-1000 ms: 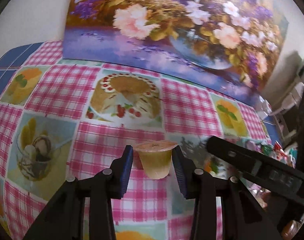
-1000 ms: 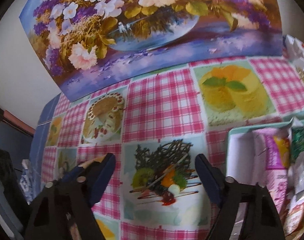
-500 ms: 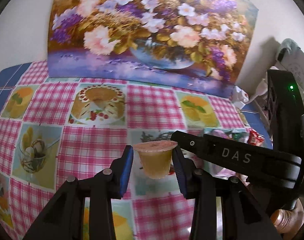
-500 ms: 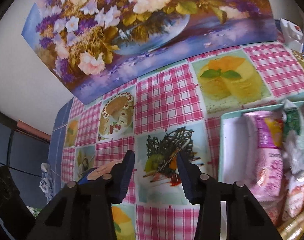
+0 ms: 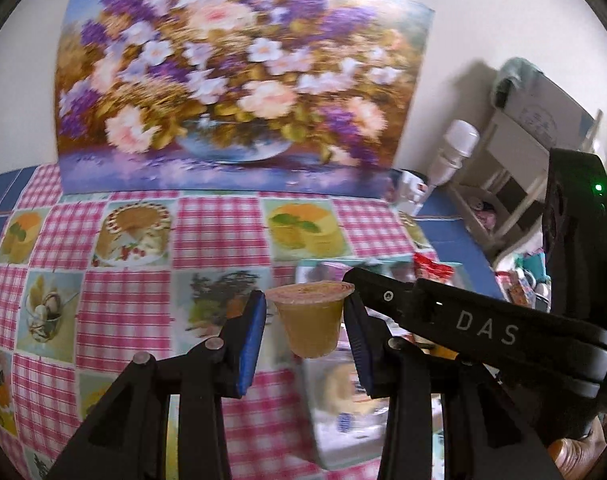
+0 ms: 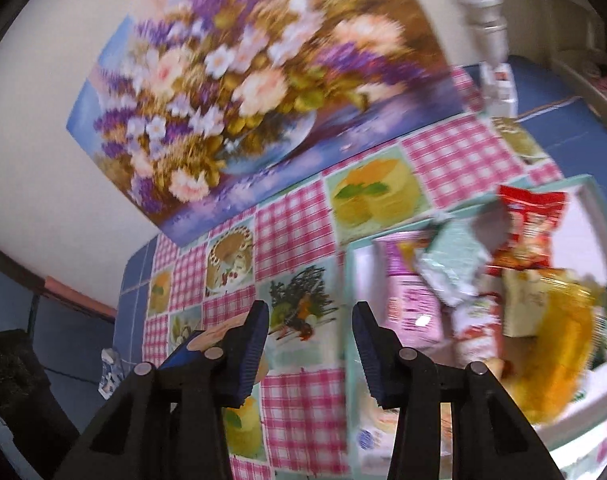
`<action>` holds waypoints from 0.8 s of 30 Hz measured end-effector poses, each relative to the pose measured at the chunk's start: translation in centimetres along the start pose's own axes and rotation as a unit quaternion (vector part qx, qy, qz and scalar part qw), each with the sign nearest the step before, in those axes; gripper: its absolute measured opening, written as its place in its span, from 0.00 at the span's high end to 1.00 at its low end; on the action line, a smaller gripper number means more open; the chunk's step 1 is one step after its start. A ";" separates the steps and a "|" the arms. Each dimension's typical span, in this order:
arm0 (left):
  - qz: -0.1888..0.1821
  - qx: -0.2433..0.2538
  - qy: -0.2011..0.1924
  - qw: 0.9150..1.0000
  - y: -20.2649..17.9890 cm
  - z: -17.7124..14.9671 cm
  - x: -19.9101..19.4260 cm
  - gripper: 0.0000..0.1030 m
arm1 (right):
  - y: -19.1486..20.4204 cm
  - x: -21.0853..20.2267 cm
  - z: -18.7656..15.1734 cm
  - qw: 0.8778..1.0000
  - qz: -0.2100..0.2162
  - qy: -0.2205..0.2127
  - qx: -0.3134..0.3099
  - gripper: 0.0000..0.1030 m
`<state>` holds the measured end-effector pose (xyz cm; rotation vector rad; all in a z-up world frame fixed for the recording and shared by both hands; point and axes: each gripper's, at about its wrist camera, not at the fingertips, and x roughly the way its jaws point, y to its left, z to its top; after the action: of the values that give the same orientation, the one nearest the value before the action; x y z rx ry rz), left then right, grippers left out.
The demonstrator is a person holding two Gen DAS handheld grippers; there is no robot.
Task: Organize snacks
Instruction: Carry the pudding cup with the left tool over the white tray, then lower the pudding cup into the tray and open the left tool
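your left claw (image 5: 305,322) pinches the jelly cup (image 5: 310,322) upright by its rim, so it rides clear above the desk (image 5: 219,236) toward the snack tray (image 6: 583,184) near its right edge. your right claw (image 6: 310,346), just narrowed, holds nothing.

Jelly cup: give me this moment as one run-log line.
left tongs: shut on jelly cup, held above tablecloth | right tongs: nothing between pads | snack tray: several packets inside | cup not yet in tray

bare table (image 5: 127,300) lies open to the left; to the right the box (image 6: 591,188) is crowded with snack packets (image 6: 531,224), and the right tongs (image 5: 483,332) cross just beside it.
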<state>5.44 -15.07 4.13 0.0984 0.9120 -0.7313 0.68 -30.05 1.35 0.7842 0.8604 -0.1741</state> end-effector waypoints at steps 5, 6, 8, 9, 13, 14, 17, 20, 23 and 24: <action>-0.017 0.023 0.010 1.000 -4.4 -0.5 0.8 0.60 | -3.5 -3.2 -0.3 0.999 -0.020 -0.025 0.029 0.55; -0.019 0.029 0.012 0.999 -5.1 -0.6 1.0 0.60 | -4.2 -3.7 -0.3 0.999 -0.027 -0.029 0.034 0.55; -0.024 0.044 0.022 0.999 -7.0 -1.0 2.0 0.59 | -5.7 -4.4 -0.4 0.998 -0.040 -0.035 0.046 0.55; -0.026 0.049 0.027 0.998 -7.8 -1.2 2.5 0.59 | -6.7 -4.7 -0.4 0.997 -0.046 -0.037 0.054 0.55; -0.033 0.060 0.046 0.997 -10.1 -2.0 4.2 0.59 | -9.7 -5.2 -0.6 0.994 -0.060 -0.035 0.082 0.55; -0.033 0.061 0.050 0.996 -10.4 -2.3 4.5 0.59 | -10.3 -5.2 -0.6 0.994 -0.064 -0.033 0.086 0.55; -0.038 0.060 0.061 0.996 -11.1 -2.8 5.4 0.59 | -11.9 -5.1 -0.8 0.992 -0.071 -0.030 0.099 0.54; -0.029 0.055 0.069 0.996 -11.1 -3.3 6.0 0.59 | -12.8 -5.2 -1.1 0.991 -0.072 -0.028 0.108 0.54; -0.025 0.049 0.070 0.996 -10.8 -3.4 6.0 0.57 | -13.0 -5.3 -1.1 0.991 -0.077 -0.029 0.107 0.54; -0.022 0.047 0.070 0.996 -10.6 -3.5 5.9 0.56 | -13.0 -5.3 -1.1 0.991 -0.078 -0.029 0.106 0.54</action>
<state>-1.16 -24.97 -0.12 0.2156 1.0160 -0.8171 -9.17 -39.40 -2.30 0.9047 0.8580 -0.4307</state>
